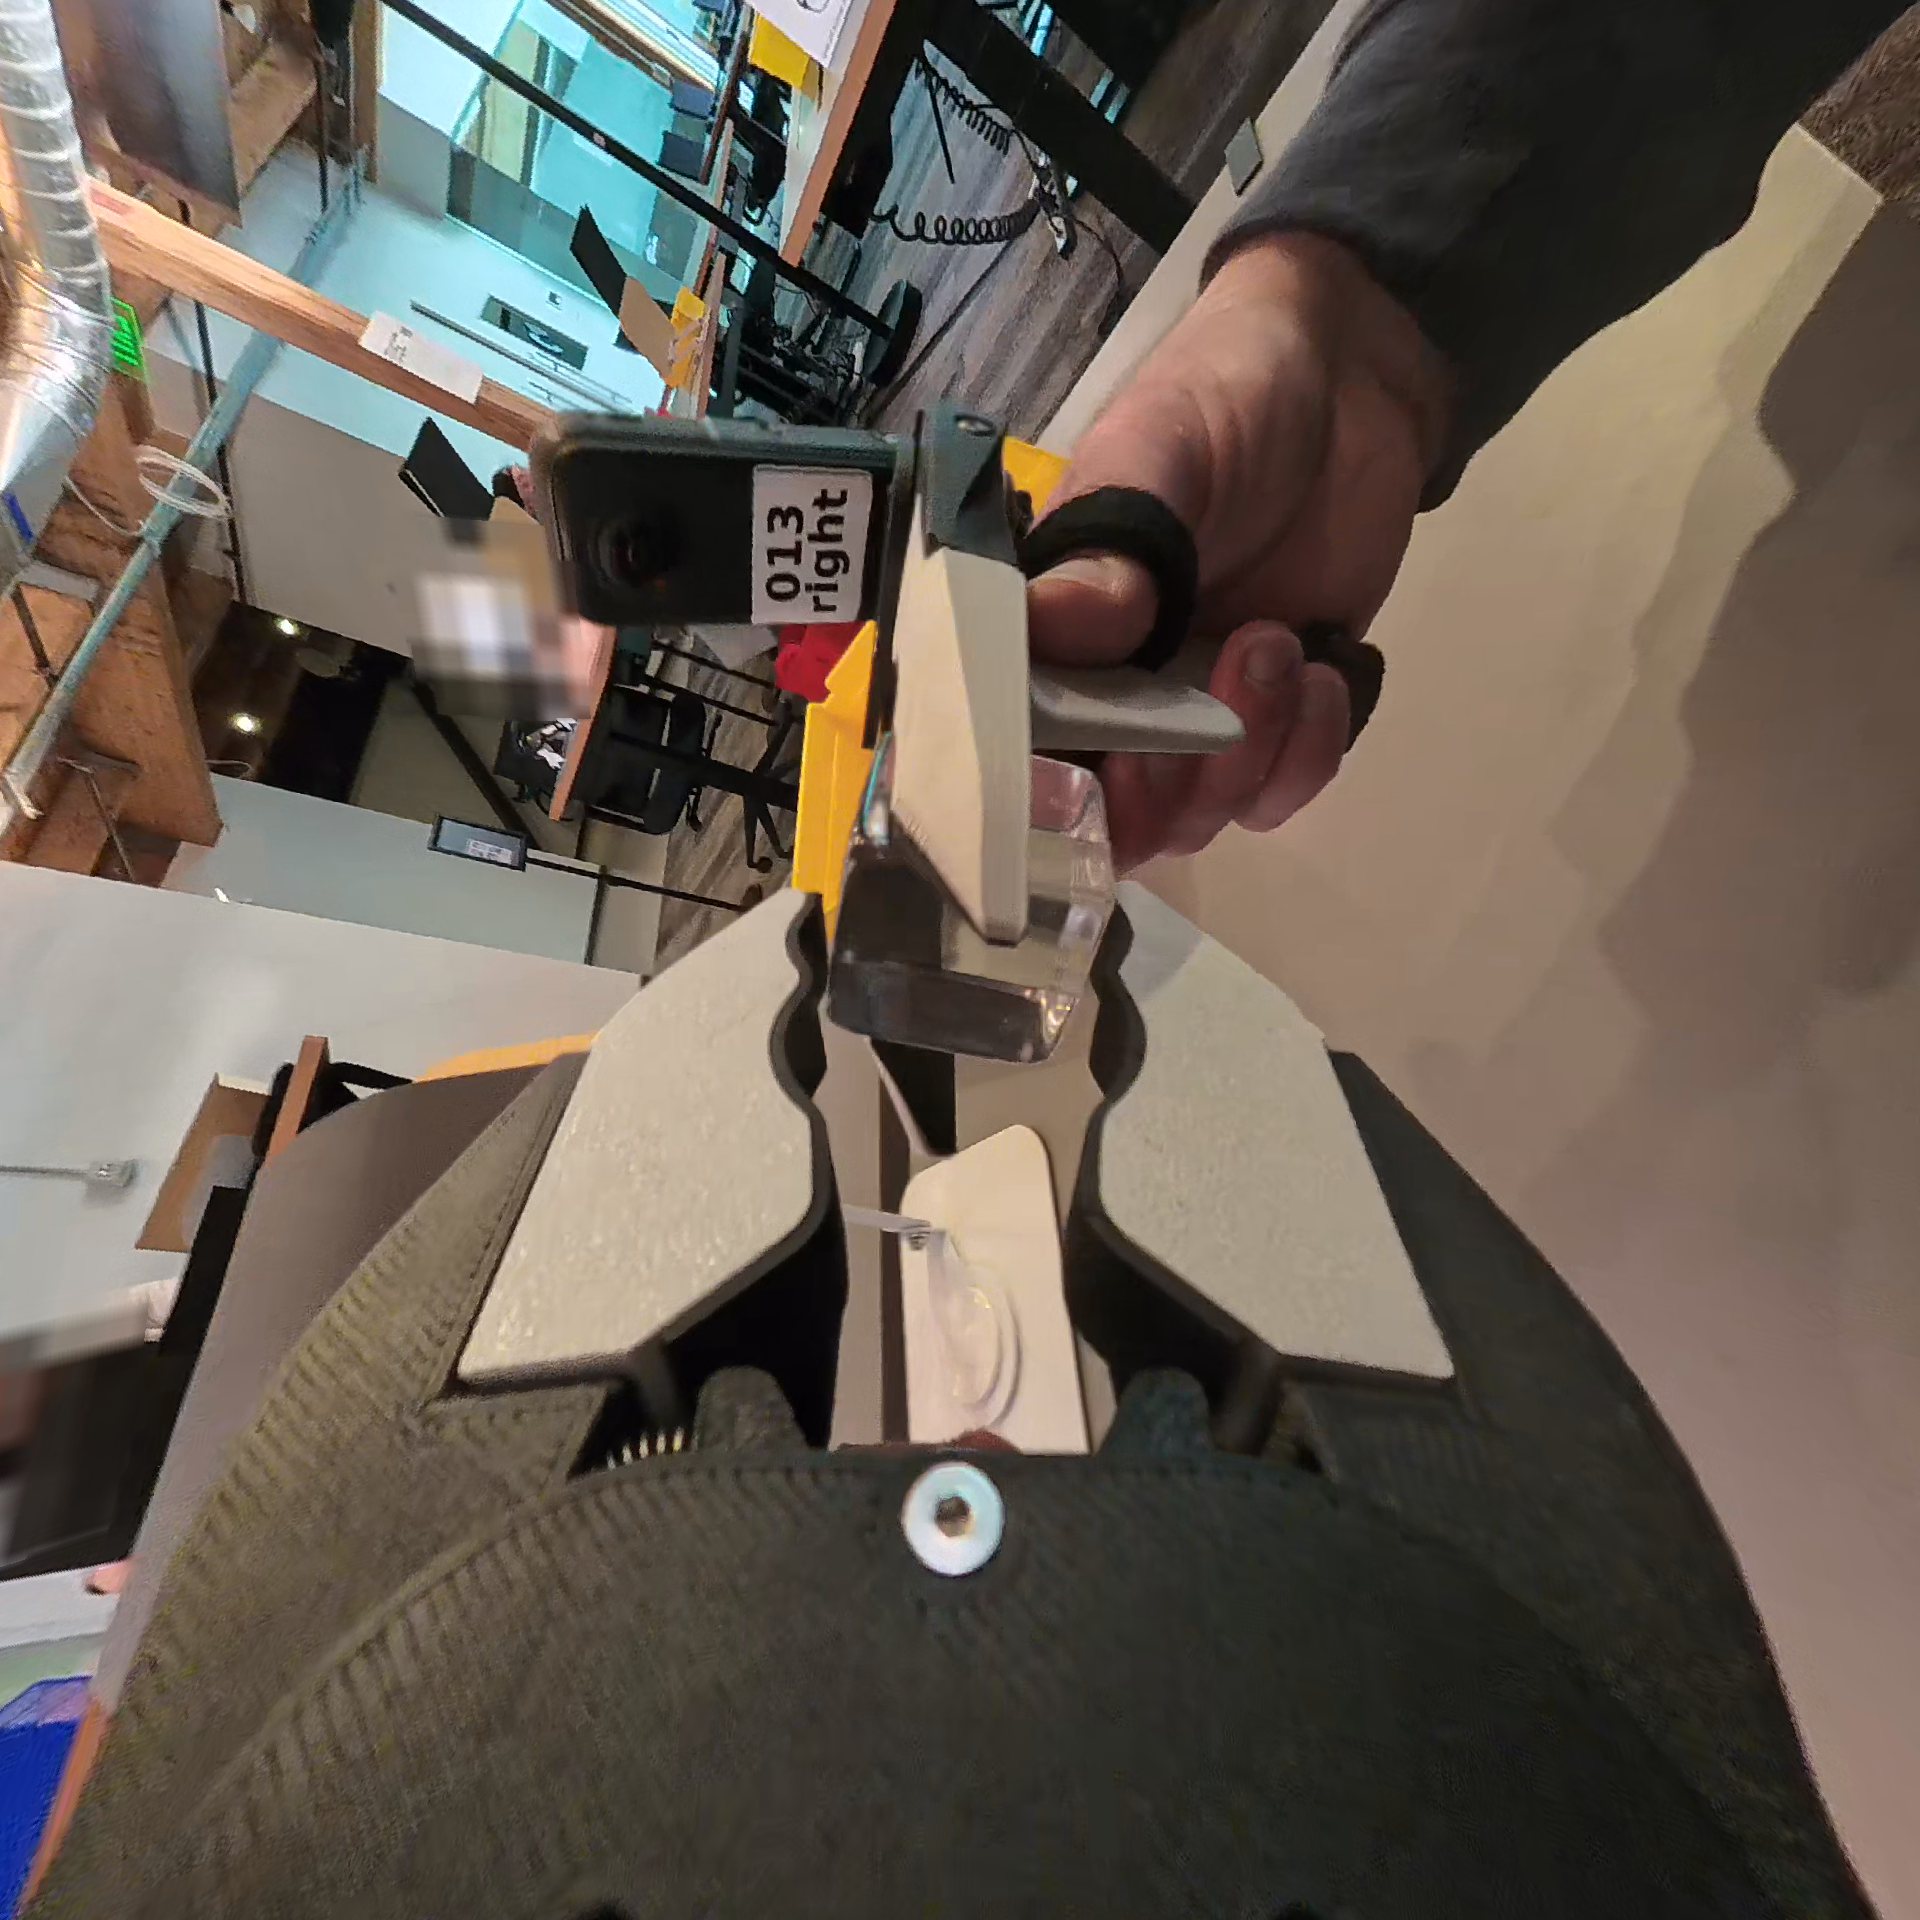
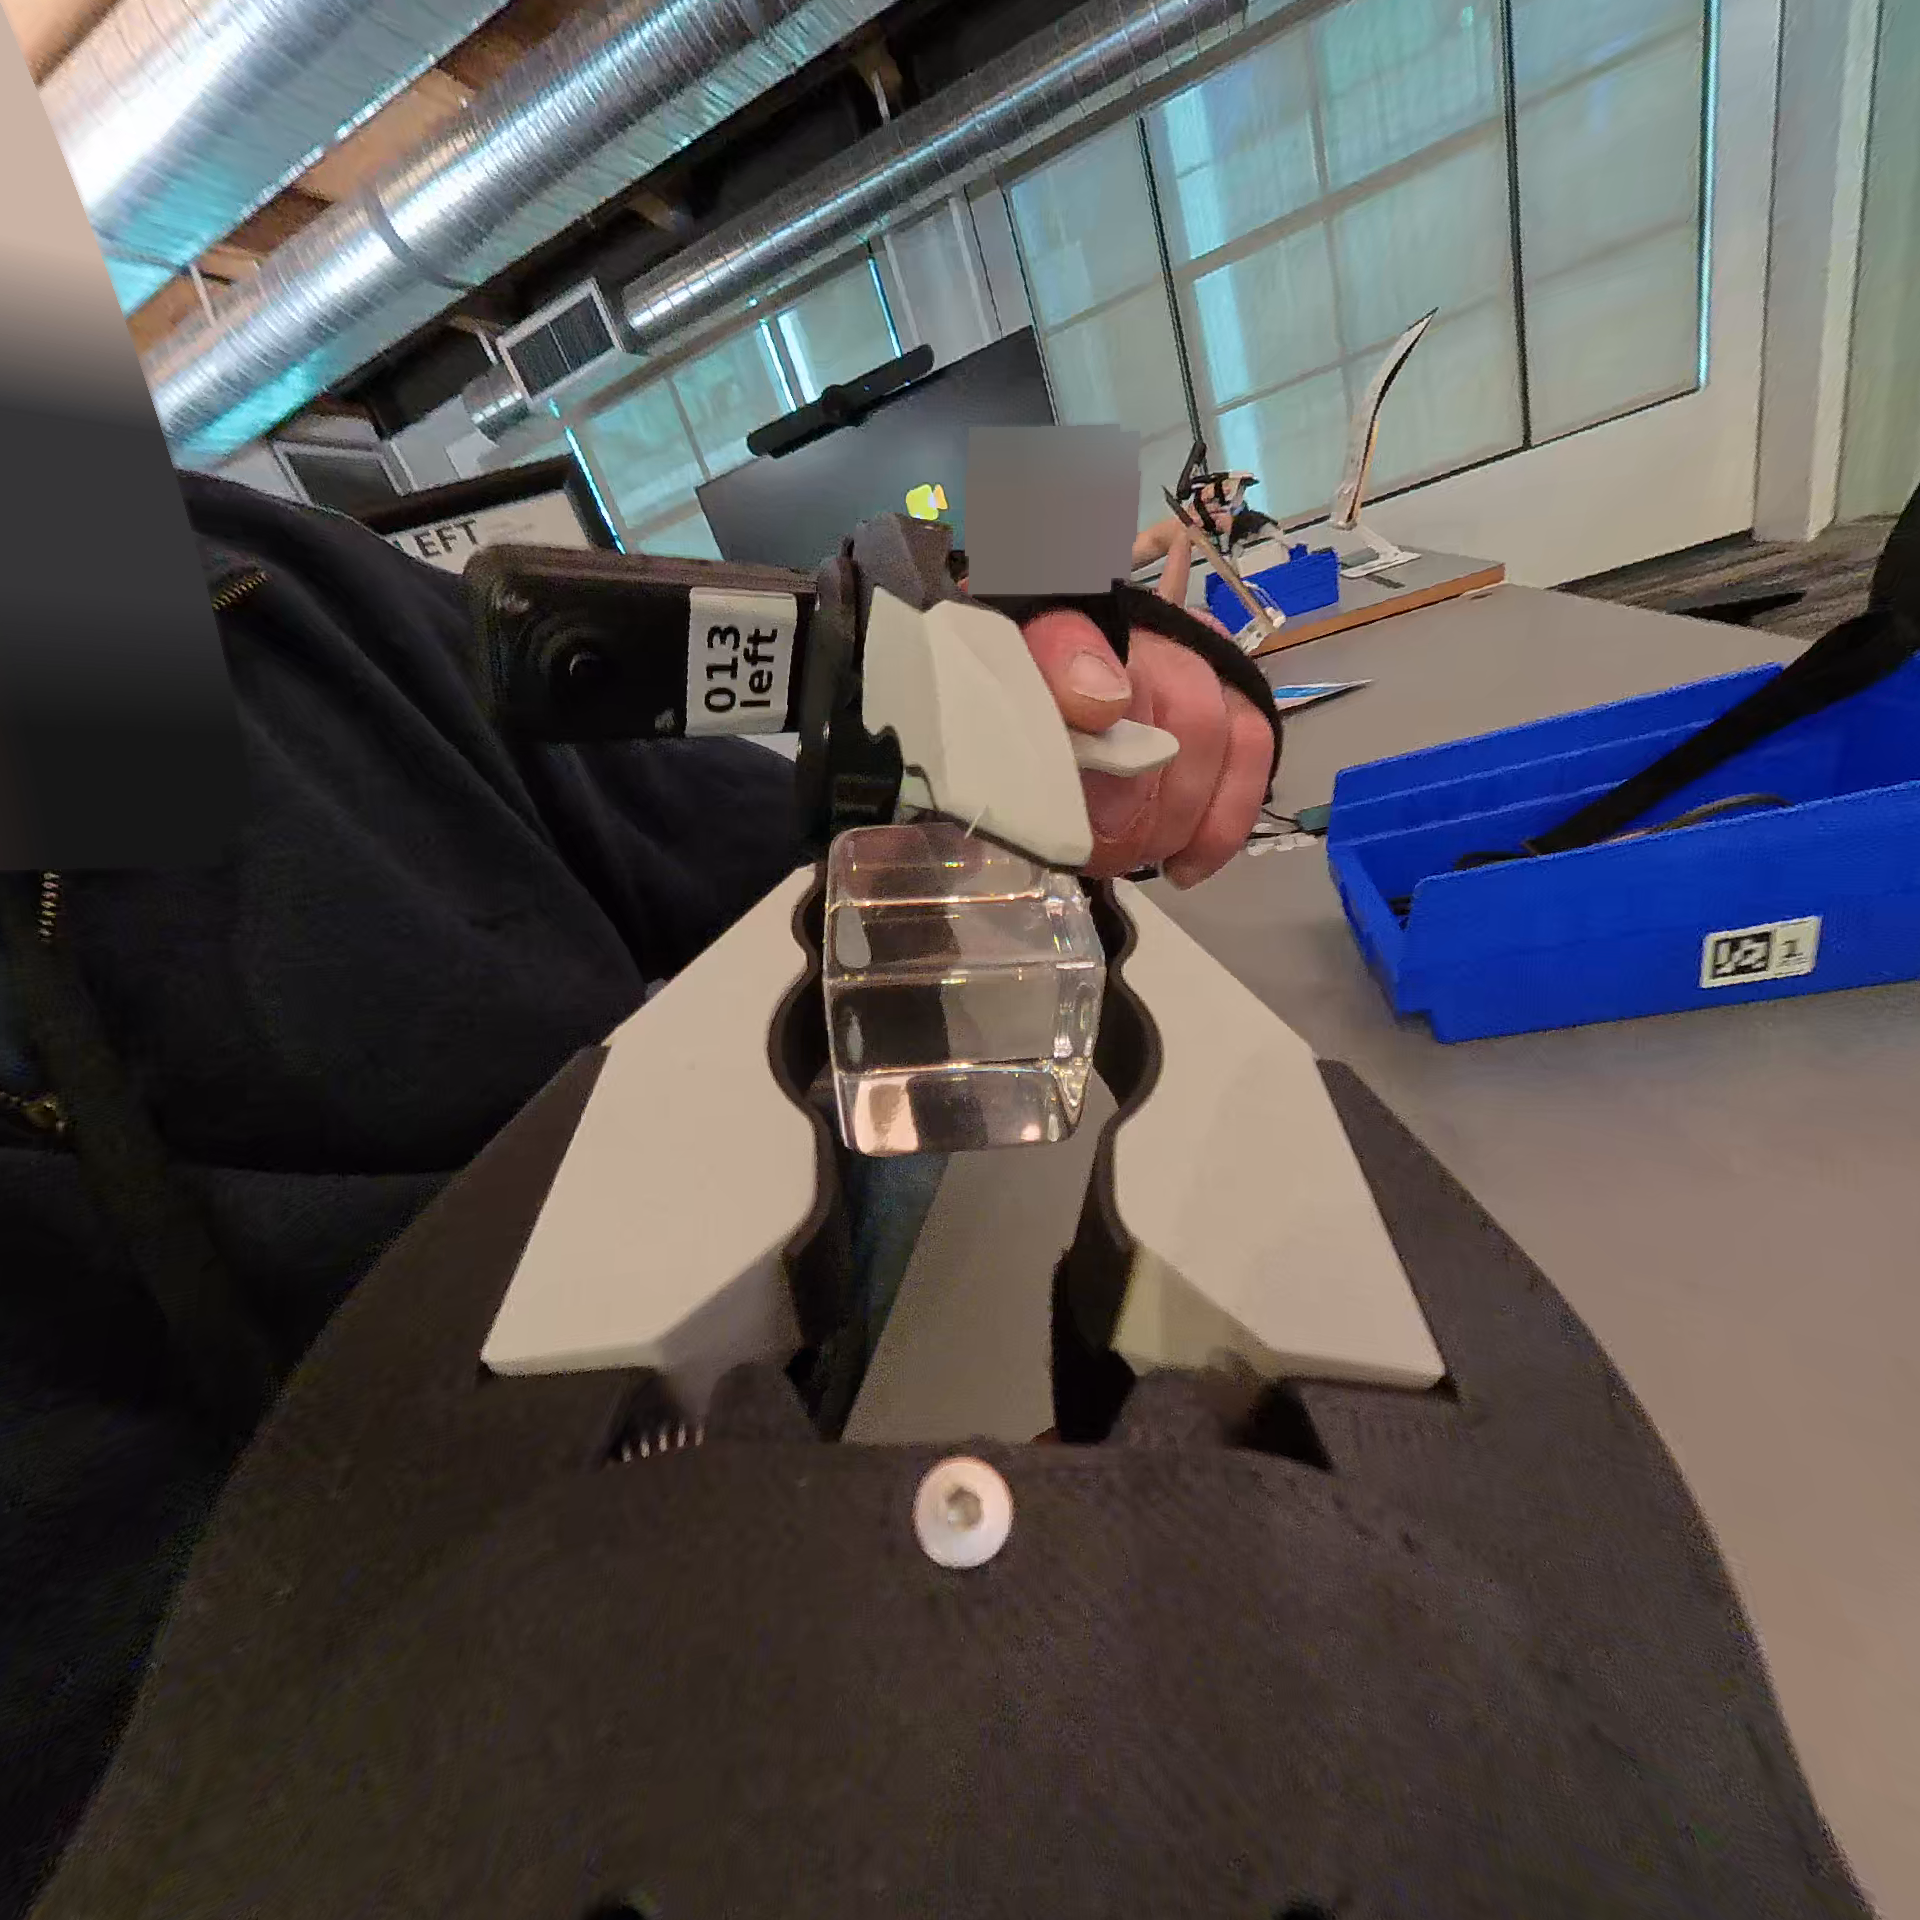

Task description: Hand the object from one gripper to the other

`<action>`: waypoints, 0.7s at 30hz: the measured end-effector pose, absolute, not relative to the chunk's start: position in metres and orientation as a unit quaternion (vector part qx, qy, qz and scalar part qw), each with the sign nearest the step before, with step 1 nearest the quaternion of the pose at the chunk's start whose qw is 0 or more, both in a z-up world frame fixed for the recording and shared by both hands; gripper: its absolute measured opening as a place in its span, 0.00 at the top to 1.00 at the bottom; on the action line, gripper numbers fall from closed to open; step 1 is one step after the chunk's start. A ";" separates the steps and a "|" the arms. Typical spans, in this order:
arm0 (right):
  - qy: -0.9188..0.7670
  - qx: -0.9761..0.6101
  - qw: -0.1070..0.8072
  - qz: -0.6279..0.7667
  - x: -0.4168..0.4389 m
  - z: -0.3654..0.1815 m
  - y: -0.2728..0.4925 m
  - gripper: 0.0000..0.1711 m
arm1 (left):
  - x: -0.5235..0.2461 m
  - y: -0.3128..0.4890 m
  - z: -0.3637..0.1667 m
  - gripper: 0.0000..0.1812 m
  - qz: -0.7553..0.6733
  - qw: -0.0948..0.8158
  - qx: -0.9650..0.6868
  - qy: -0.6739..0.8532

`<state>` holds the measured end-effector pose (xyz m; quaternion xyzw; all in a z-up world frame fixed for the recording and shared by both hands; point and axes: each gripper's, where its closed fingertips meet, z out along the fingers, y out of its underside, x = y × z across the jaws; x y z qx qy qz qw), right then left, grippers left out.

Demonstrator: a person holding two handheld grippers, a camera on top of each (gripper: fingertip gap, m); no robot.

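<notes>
A clear glass-like cube (image 1: 956, 997) (image 2: 956, 997) hangs in the air between both grippers. In the left wrist view my left gripper (image 1: 961, 914) has its two pale fingers against the cube's left and right sides at their tips. The right gripper (image 1: 987, 894) comes in from above, one finger (image 1: 966, 790) lying flat over the cube's near face. In the right wrist view my right gripper (image 2: 961, 894) clasps the cube between its black ridged pads. The left gripper (image 2: 1060, 847) reaches down onto the cube's far top edge. Both look shut on the cube.
A grey table (image 2: 1455, 1195) lies below to the right, with a blue bin (image 2: 1558, 914) holding black straps. A second blue bin (image 2: 1278, 582) stands farther back. The person's dark jacket (image 2: 416, 883) fills the left. A white card (image 1: 997, 1299) lies below the left gripper.
</notes>
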<state>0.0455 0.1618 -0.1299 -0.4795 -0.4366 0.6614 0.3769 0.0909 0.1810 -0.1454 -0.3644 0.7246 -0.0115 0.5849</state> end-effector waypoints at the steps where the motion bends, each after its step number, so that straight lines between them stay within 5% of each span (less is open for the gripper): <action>1: -0.446 -0.482 0.389 0.646 0.046 -0.130 0.162 0.72 | 0.089 0.180 -0.144 0.72 -0.025 0.584 -0.375 0.720; 11: -0.522 -0.509 0.518 0.448 0.064 -0.136 0.189 0.73 | 0.063 0.186 -0.132 0.70 -0.268 0.550 -0.537 0.580; 21: -0.589 -0.477 0.599 0.257 0.064 -0.142 0.195 0.73 | 0.078 0.191 -0.139 0.56 -0.552 0.375 -0.639 0.383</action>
